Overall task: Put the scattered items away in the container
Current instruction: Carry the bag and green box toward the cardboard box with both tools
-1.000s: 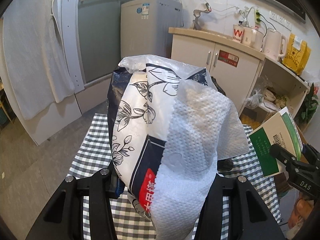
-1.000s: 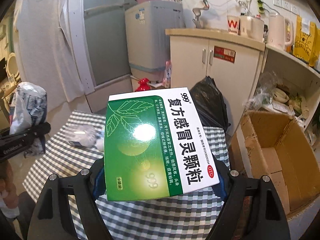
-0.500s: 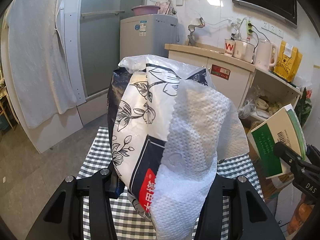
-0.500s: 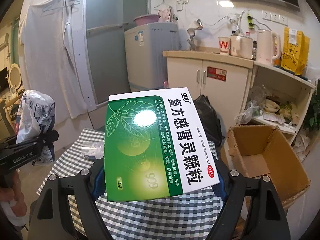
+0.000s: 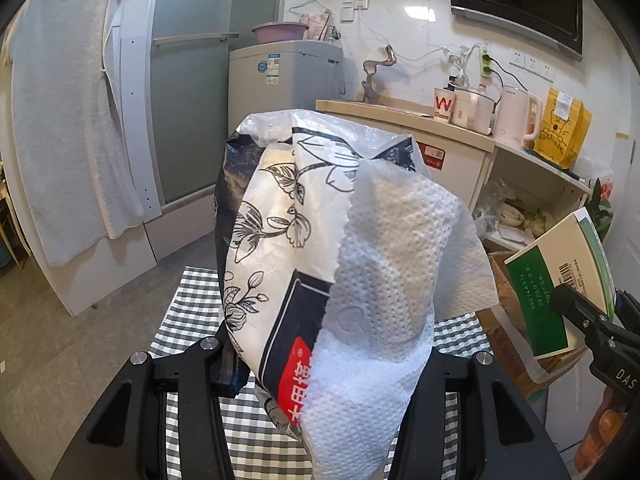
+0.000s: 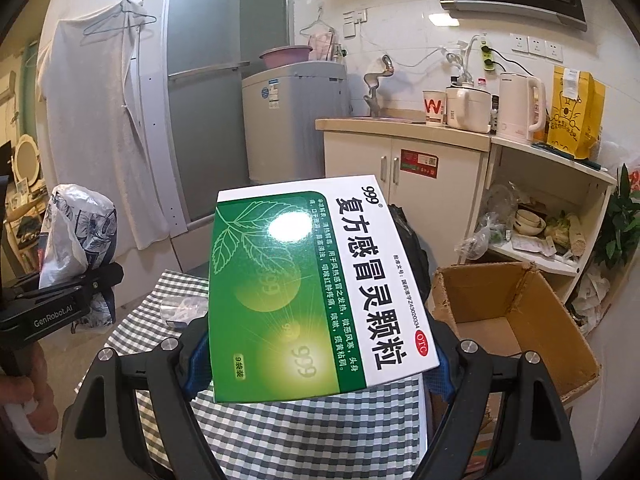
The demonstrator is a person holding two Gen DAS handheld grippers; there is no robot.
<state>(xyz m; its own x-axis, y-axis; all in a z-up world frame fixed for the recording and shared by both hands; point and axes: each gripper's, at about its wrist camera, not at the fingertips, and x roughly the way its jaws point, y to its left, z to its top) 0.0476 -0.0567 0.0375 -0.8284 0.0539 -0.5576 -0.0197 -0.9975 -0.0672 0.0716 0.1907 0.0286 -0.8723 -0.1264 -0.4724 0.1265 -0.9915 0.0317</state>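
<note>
My left gripper point(image 5: 332, 364) is shut on a floral plastic tissue pack point(image 5: 288, 248) with a white paper sheet hanging from it, held high above the checked table point(image 5: 188, 312). The pack point(image 6: 76, 232) and the left gripper point(image 6: 80, 284) also show at the left of the right wrist view. My right gripper point(image 6: 316, 364) is shut on a green and white medicine box point(image 6: 312, 288), lifted above the table point(image 6: 280, 432). That medicine box point(image 5: 552, 288) appears at the right of the left wrist view. An open cardboard box point(image 6: 556, 320) stands right of the table.
A clear plastic item point(image 6: 184, 308) lies on the table's far left. A black bin bag point(image 6: 412, 240) sits behind the table, before a cabinet point(image 6: 400, 168). An open shelf point(image 6: 540, 240) is beyond the cardboard box. A washing machine point(image 6: 292, 120) stands at the back. A hand point(image 6: 24, 396) holds the left gripper.
Both grippers have risen with their loads still held; the table has dropped lower and looks smaller in both views. The cardboard box has shifted slightly left in the right wrist view.
</note>
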